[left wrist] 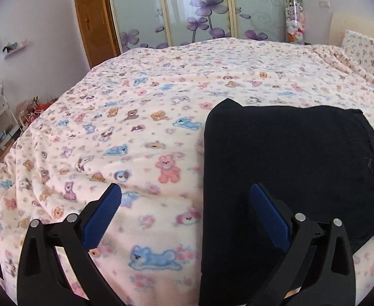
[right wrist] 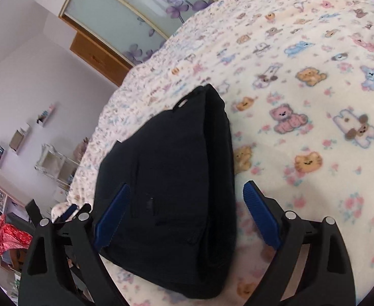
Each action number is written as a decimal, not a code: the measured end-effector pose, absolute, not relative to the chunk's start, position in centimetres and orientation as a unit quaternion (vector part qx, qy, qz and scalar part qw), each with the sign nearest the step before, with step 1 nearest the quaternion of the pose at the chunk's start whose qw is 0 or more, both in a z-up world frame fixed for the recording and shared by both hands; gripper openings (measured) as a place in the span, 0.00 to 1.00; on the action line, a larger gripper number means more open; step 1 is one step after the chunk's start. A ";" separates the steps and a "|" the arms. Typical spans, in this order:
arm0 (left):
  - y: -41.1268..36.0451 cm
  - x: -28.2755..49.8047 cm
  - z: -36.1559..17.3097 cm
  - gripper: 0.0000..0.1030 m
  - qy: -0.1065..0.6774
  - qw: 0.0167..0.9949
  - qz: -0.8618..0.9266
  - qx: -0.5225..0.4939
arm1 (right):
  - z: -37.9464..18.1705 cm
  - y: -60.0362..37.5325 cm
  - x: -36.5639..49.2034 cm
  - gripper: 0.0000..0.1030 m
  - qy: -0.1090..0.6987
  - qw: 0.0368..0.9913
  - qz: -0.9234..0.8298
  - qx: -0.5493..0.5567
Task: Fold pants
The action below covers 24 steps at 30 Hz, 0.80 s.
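We are finishing the fold: the pants are lying as a compact stack on the bed.

The dark pants point(right wrist: 171, 191) are resting folded in layers on the animal-print blanket point(left wrist: 136, 132) near the bed's edge, their stacked folded edge showing in the right wrist view. We are holding the left tool point(left wrist: 185, 211) with its fingers apart and empty beside the bundle's side, and the right tool point(right wrist: 185, 209) with its fingers apart, straddling the near corner without gripping. To do this well, we are judging that we should press the layers flat, square the edges, and avoid snagging cloth when lifting away.
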<state>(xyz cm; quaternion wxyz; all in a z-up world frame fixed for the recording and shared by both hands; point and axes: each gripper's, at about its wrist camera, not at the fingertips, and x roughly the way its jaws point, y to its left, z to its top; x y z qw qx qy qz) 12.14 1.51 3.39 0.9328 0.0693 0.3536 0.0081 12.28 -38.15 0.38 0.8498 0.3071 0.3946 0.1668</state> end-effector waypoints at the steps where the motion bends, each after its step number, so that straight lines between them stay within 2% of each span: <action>1: 1.4 12.4 3.2 0.98 0.356 0.931 0.010 0.074 | 0.1 -38.0 12.6 0.90 0.400 0.850 0.164 0.300; 13: 0.6 13.2 2.3 0.98 0.355 0.930 0.002 0.099 | -2.0 -37.9 14.0 0.90 0.445 0.835 0.188 0.263; 20: 0.5 13.4 2.3 0.98 0.356 0.929 0.001 0.099 | -1.1 -37.2 13.9 0.90 0.431 0.823 0.251 0.272; 24: 0.4 13.4 2.3 0.98 0.354 0.930 0.000 0.097 | -2.0 -37.4 14.3 0.85 0.433 0.825 0.233 0.280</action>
